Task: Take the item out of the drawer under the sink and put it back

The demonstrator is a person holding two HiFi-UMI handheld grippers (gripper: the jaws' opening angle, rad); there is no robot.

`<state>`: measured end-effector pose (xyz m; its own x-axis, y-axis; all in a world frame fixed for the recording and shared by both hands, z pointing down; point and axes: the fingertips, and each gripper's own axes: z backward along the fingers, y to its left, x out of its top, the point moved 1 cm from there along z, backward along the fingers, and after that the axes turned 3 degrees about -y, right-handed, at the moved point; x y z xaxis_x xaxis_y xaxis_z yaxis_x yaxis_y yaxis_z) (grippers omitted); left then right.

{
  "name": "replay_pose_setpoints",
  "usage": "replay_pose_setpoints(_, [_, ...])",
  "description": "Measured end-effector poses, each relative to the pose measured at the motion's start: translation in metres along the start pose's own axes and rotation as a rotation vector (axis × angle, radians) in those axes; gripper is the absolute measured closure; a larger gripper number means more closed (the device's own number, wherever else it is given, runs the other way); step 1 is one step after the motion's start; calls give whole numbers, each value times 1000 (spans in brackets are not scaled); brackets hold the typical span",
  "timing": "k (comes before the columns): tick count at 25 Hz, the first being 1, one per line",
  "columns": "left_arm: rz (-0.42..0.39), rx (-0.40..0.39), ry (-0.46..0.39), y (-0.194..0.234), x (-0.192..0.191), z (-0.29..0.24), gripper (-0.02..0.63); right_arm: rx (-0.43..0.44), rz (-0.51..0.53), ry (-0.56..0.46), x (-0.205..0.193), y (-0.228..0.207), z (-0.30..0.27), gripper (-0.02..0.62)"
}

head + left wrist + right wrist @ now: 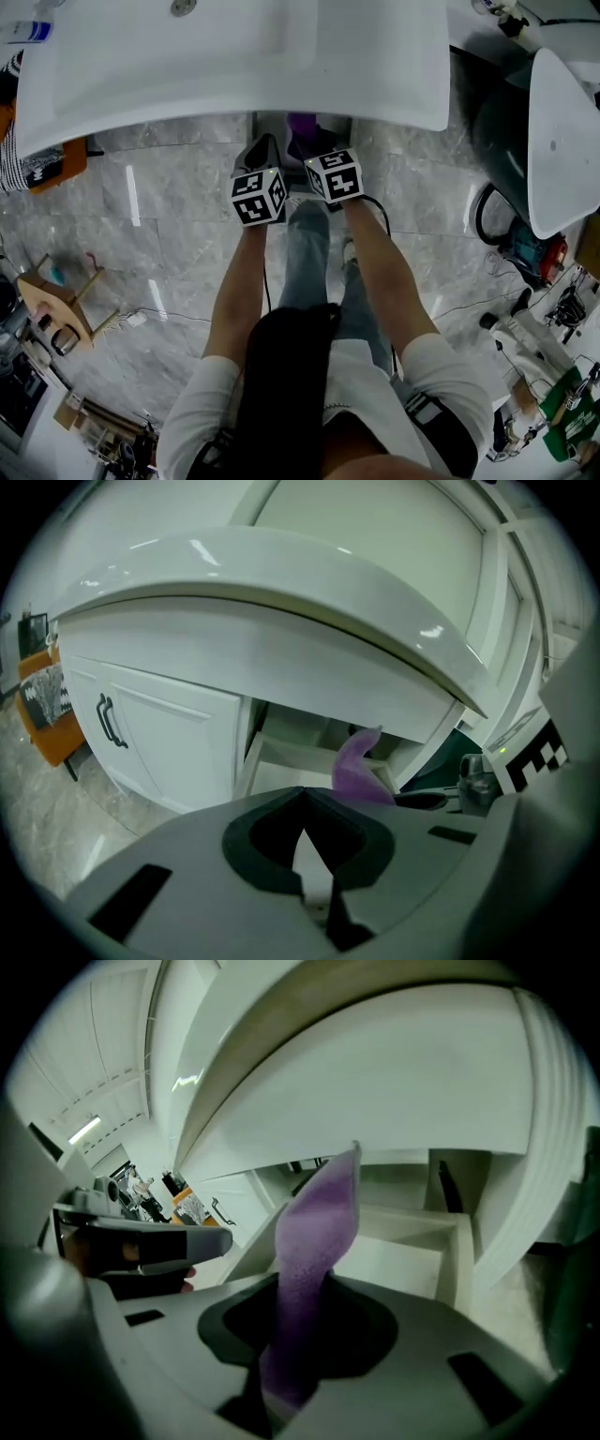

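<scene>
Looking down on grey marble floor (159, 244) and a white sink (234, 56) with an open drawer (403, 1260) beneath. Pinching the lower end of a purple cloth (314, 1241) in the right claw (298, 1309), clamping it at a narrow opening and holding it upright just in front of the drawer. Holding the left claw (302, 832) alongside, pressing shut on nothing, pointing at the drawer.

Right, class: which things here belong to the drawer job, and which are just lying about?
Job:
purple soft cloth, gripped by the right gripper
open white drawer under the white sink basin

Lying about:
orange furniture at the left
black cable loop on the grey marble floor
</scene>
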<state>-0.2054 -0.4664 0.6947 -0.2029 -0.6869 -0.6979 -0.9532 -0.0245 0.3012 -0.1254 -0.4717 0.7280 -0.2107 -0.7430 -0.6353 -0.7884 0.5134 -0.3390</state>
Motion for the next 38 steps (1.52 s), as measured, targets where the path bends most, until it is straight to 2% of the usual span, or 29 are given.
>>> replay_pose_setpoints(5, [-19,13,25,3,-5,-14,603,-20,17,20,2,-5,-19,486])
replay_pose_setpoints(13, [48,19,0,0,3,-19,603,-37,18,80,-5,-22,-31,482])
replay_pose_setpoints(16, [46,14,6,-1,0,-20,603,-45,17,93,-7,-24,-31,464])
replay_pose_setpoints(22, [69,25,4,5,1,-16,603,-16,5,98,-10,-14,-30,382])
replay_pose_setpoints(24, [57,17,10,2,-1,-15,603,2,-2,89,-8,-11,-29,323])
replay_pose_setpoints(26, [43,15,5,-1,2,-17,603,19,0,77,-3,-11,-26,308])
replay_pose_setpoints(33, [53,31,-47,-5,23,13,603,43,-8,-20,24,7,22,299])
replay_pose_setpoints(38, [52,68,-113,-18,45,49,603,23,7,-90,50,16,72,299])
